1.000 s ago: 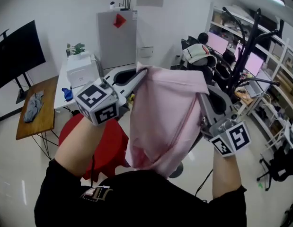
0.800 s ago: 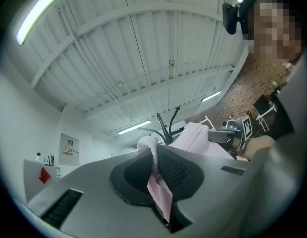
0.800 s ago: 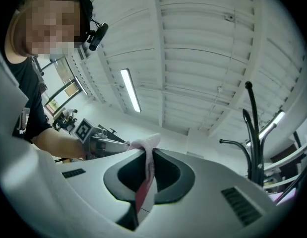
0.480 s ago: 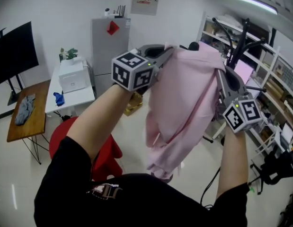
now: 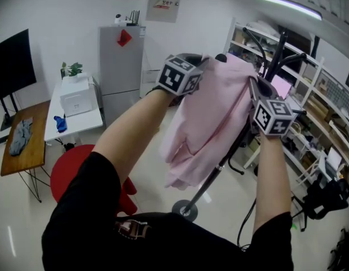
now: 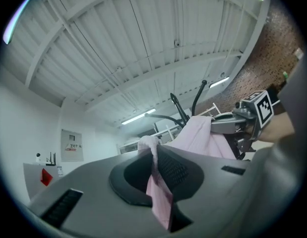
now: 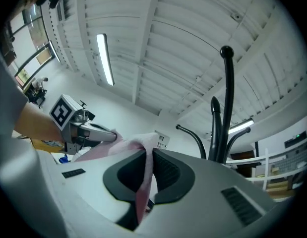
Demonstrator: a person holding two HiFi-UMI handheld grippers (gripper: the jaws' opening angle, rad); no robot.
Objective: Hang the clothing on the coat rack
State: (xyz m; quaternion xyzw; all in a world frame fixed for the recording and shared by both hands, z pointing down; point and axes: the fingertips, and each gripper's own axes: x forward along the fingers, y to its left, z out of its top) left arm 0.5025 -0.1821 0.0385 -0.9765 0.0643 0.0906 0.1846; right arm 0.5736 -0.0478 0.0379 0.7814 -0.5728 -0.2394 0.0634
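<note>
I hold a pink garment [image 5: 211, 117] up high between both grippers, and it hangs down in folds in front of the black coat rack [image 5: 275, 55]. My left gripper [image 5: 203, 60] is shut on one upper edge of it; pink cloth [image 6: 155, 182] is pinched between its pads. The right gripper [image 5: 255, 84] is shut on the other upper edge, with cloth [image 7: 142, 182] showing in its jaws. The rack's curved hooks [image 7: 226, 108] rise just beyond the right gripper. Its pole slants down behind the garment to a round base [image 5: 185, 209].
A red stool [image 5: 73, 168] stands at lower left. Behind it are a white table with a printer [image 5: 75, 95], a wooden table [image 5: 27, 145] and a grey fridge [image 5: 120, 61]. White shelving [image 5: 315, 95] and cables fill the right side.
Both grippers have lifted the pink garment up and to the right, closer to the coat rack's top. The head view has tilted up, and the rack's base now shows.
</note>
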